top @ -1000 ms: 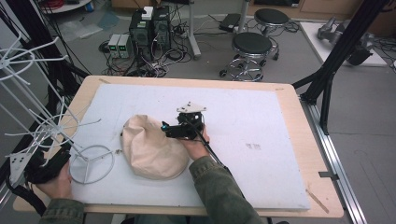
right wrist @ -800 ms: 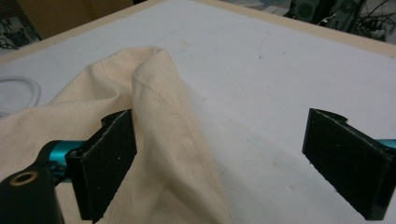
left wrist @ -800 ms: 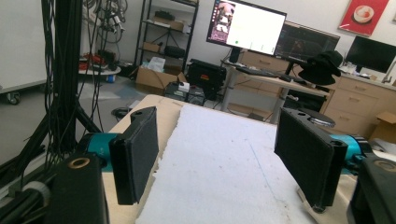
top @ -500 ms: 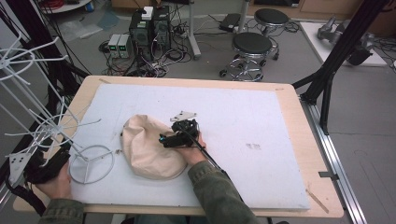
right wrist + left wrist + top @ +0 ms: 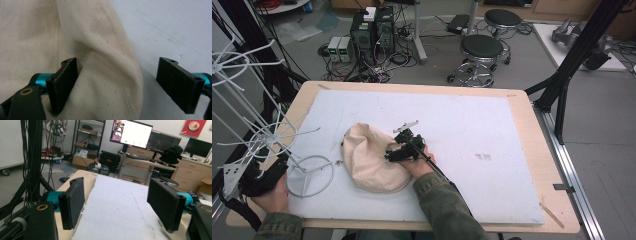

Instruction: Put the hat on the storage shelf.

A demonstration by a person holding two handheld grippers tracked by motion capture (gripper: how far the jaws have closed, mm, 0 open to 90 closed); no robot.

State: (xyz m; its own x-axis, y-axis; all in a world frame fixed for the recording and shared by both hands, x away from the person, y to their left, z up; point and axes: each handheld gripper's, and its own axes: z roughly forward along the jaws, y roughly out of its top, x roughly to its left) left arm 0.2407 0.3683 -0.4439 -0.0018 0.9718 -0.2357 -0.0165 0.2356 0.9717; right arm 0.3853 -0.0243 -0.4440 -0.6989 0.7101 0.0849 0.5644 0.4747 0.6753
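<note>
The cloth cap [image 5: 371, 157] lies crumpled on the white mat [image 5: 472, 125] of the table [image 5: 532, 165], at about 8 o'clock from the mat's centre. The right gripper [image 5: 391, 155] sits at the cap's 3 o'clock edge; its jaws have just been closing but stand apart, with a raised fold of cloth between them, touching one pad [image 5: 63, 83] and short of the other. A good grasp likely means taking the fold deep between the jaws, squarely, before lifting. The left gripper [image 5: 120, 202] has jaws wide apart with nothing between them, near the table's 8 o'clock corner. The white wire rack [image 5: 267, 135], at 9 o'clock of the cap, has prongs that could snag the cloth.
</note>
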